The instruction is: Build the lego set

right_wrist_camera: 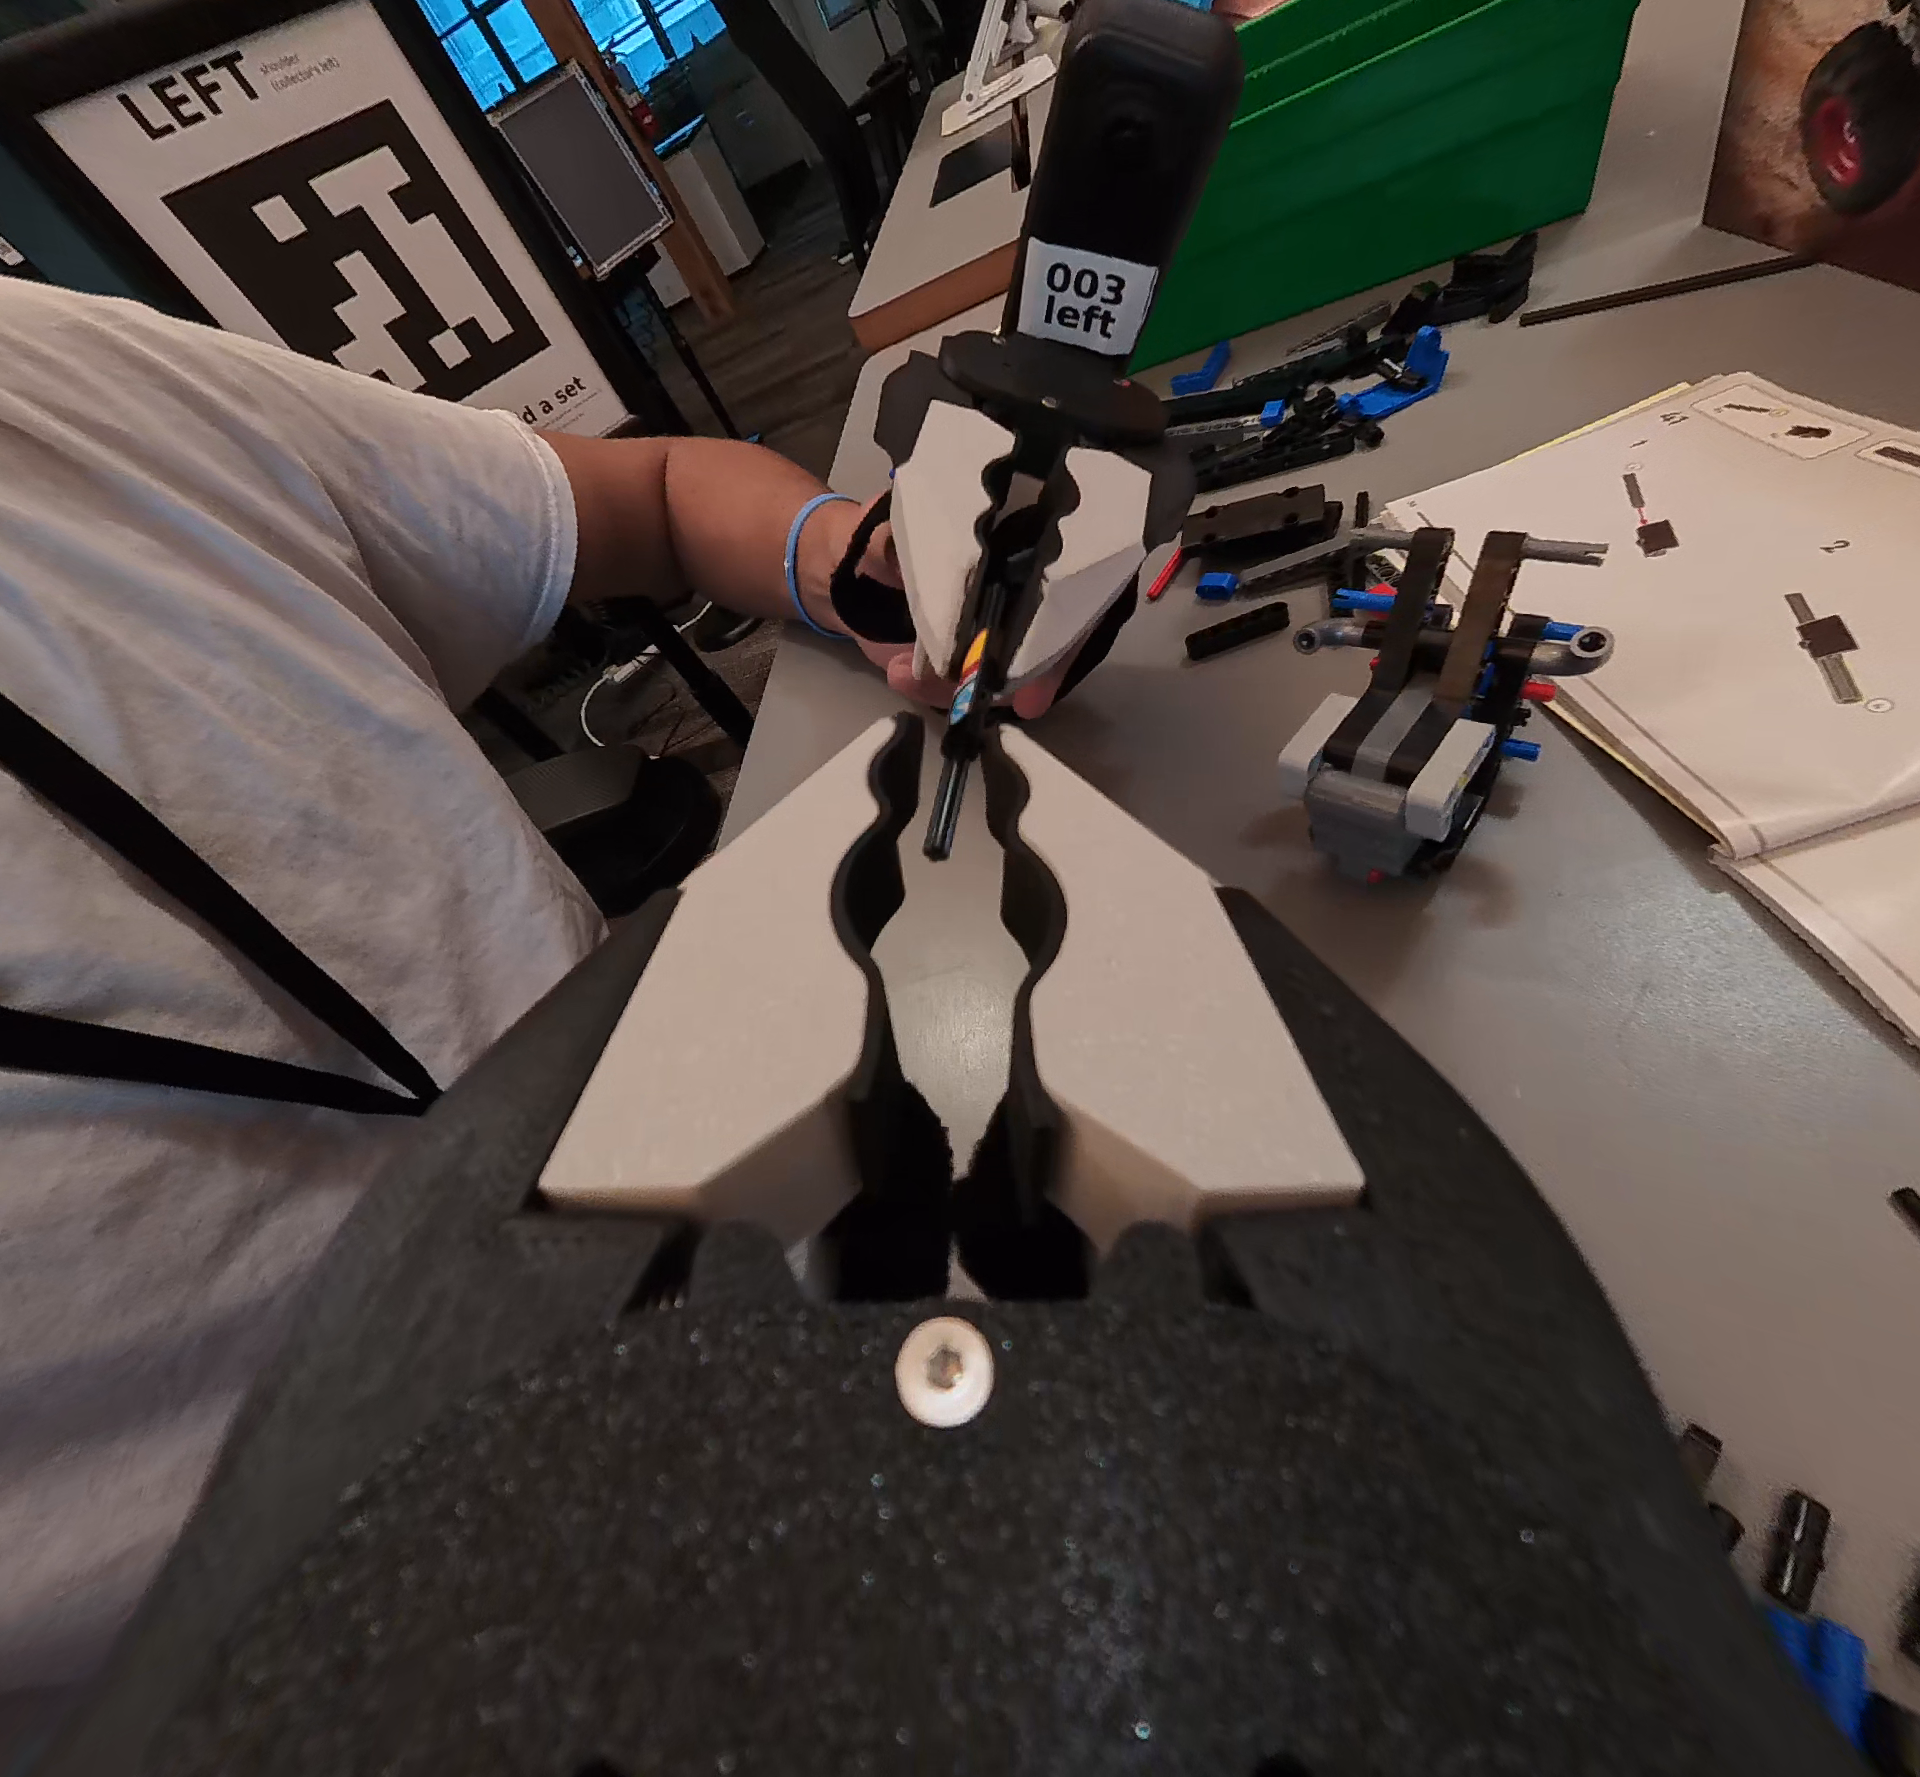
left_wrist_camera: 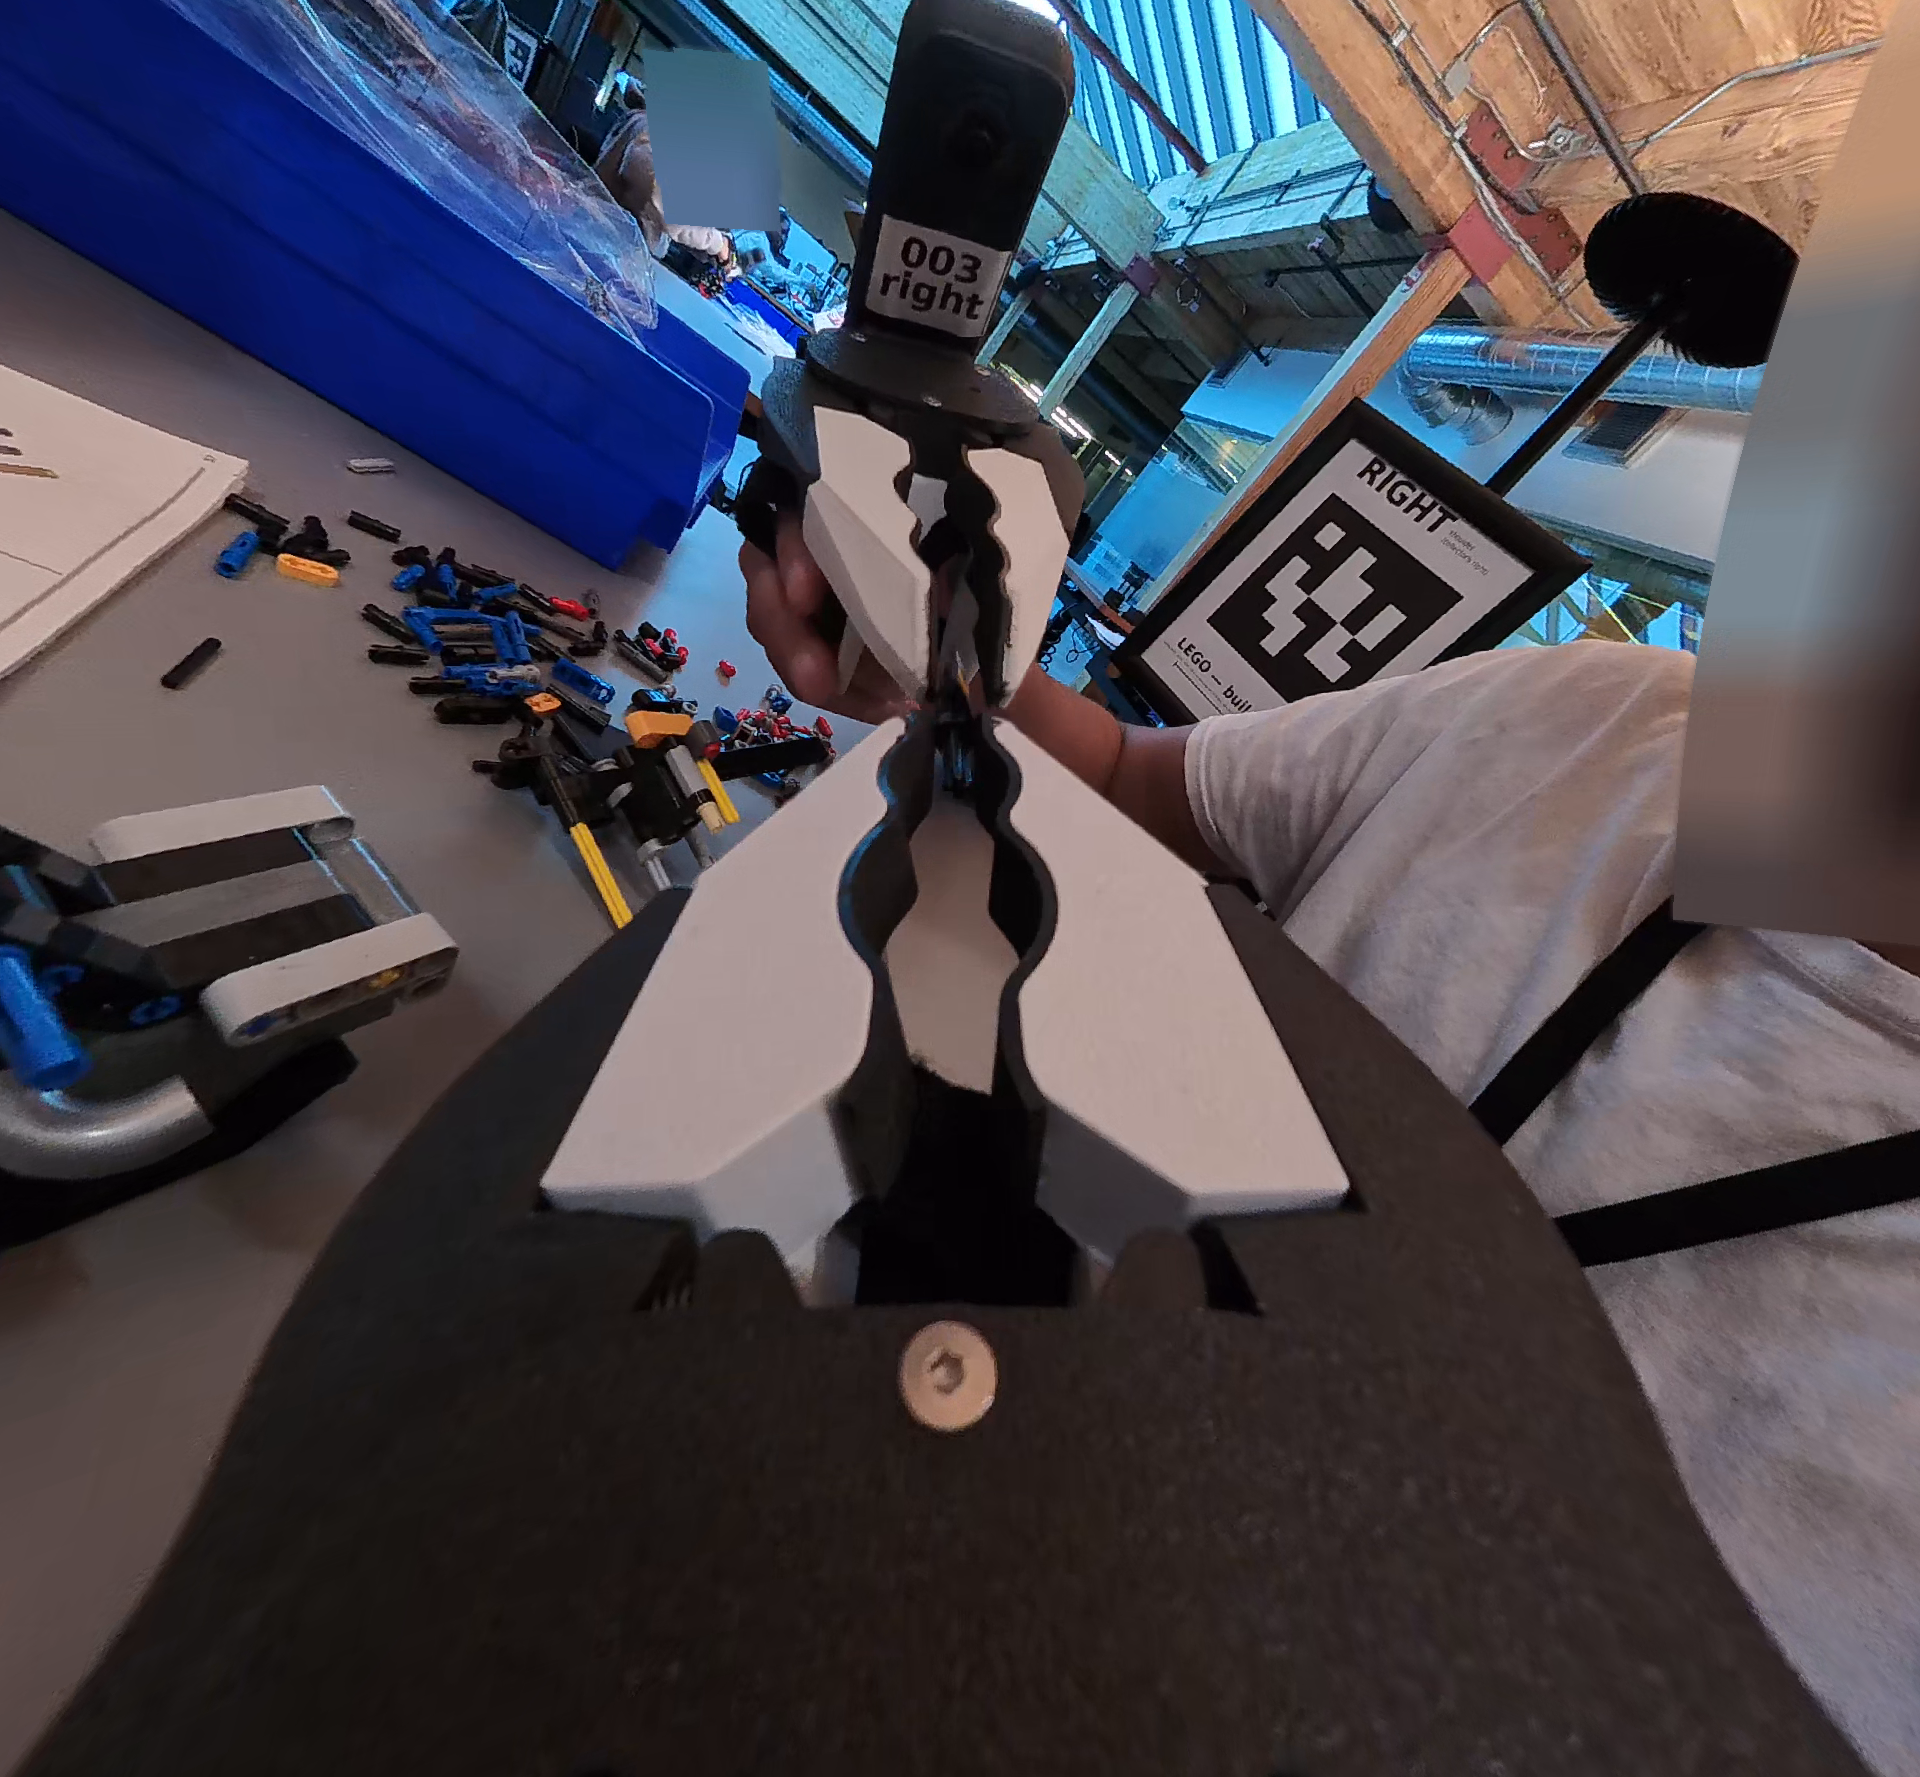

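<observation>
My two grippers meet tip to tip in the air over the grey table [right_wrist_camera: 1351, 1052]. A thin black axle [right_wrist_camera: 948, 792] with small orange and blue parts on it runs between them. My left gripper [left_wrist_camera: 951, 730] is shut on it; it also shows in the right wrist view [right_wrist_camera: 966, 678]. My right gripper [right_wrist_camera: 951, 730] closes on the same axle near its free end and shows in the left wrist view [left_wrist_camera: 961, 688]. In the left wrist view only a dark bit of the axle [left_wrist_camera: 954, 761] shows. The partly built grey, black and blue model [right_wrist_camera: 1403, 771] stands on the table, also in the left wrist view [left_wrist_camera: 270, 896].
Loose black, blue, yellow and red parts [left_wrist_camera: 520, 647] lie scattered beyond the model. An open instruction booklet [right_wrist_camera: 1714, 605] lies to the right. A blue bin [left_wrist_camera: 312, 252], a green bin [right_wrist_camera: 1403, 96] and the set's box [right_wrist_camera: 1829, 65] stand at the table's far side. The person's white shirt [right_wrist_camera: 208, 688] is close. Left and right tips are no more than a few centimetres apart.
</observation>
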`<state>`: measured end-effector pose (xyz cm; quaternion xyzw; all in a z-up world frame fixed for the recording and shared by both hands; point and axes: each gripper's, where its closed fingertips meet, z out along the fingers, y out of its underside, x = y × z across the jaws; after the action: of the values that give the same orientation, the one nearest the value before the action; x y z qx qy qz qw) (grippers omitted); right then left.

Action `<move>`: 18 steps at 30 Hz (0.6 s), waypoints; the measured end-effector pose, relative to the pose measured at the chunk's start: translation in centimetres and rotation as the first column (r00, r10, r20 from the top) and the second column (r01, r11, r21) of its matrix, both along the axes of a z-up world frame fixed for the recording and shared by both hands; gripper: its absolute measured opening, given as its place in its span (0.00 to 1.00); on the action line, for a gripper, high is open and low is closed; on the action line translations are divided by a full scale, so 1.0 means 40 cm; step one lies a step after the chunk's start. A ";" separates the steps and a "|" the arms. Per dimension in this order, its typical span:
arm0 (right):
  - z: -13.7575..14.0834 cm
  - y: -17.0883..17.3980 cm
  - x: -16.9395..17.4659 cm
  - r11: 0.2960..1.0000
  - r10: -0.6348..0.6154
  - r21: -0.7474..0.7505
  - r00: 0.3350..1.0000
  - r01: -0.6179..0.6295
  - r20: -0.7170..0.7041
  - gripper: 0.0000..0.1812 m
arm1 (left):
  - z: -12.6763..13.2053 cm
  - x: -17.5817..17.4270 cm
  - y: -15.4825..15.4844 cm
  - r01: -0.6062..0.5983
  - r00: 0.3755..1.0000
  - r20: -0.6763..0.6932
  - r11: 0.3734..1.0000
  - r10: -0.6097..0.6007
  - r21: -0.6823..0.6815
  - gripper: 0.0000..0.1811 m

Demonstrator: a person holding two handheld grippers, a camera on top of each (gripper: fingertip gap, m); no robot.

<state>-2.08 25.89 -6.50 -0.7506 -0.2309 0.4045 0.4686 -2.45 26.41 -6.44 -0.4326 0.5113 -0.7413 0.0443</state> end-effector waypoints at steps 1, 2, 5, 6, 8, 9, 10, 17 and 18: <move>0.001 0.000 0.000 1.000 -0.001 0.000 1.000 0.001 -0.004 0.06 | 0.000 0.000 -0.001 -0.001 1.000 0.002 1.000 0.001 0.002 0.03; 0.000 0.001 0.000 1.000 -0.001 -0.004 1.000 0.001 -0.005 0.06 | -0.001 0.000 -0.004 0.002 1.000 0.000 1.000 -0.002 0.004 0.03; -0.002 0.001 -0.001 1.000 -0.004 -0.002 1.000 0.004 -0.004 0.03 | -0.005 0.001 -0.009 0.006 1.000 -0.002 1.000 -0.006 0.014 0.03; -0.002 0.001 -0.001 1.000 -0.003 -0.005 1.000 0.003 -0.009 0.03 | -0.006 0.001 -0.009 0.007 1.000 -0.002 1.000 -0.007 0.013 0.03; -0.007 0.001 0.000 1.000 -0.001 -0.030 1.000 0.001 -0.012 0.02 | -0.012 0.002 -0.010 0.007 1.000 -0.011 1.000 -0.007 0.022 0.03; -0.009 0.001 0.003 0.999 -0.004 -0.045 1.000 0.003 -0.010 0.02 | -0.015 0.003 -0.011 0.008 1.000 -0.013 0.999 -0.008 0.032 0.03; -0.010 0.000 0.002 0.998 0.000 -0.058 1.000 0.000 -0.014 0.02 | -0.017 0.002 -0.013 0.014 1.000 -0.012 0.999 -0.013 0.041 0.03; -0.026 -0.003 -0.006 0.997 0.000 -0.072 0.999 0.003 0.034 0.02 | -0.019 0.000 -0.017 -0.003 1.000 0.015 0.992 0.001 0.129 0.04; -0.029 -0.002 -0.007 0.998 -0.006 -0.063 0.999 0.009 0.054 0.02 | -0.024 0.002 -0.018 -0.006 1.000 0.010 0.990 0.004 0.139 0.02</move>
<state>-2.35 25.82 -7.65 -0.7766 -0.2277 0.3893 0.4398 -2.39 25.71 -7.41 -0.4263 0.5602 -0.7059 0.0785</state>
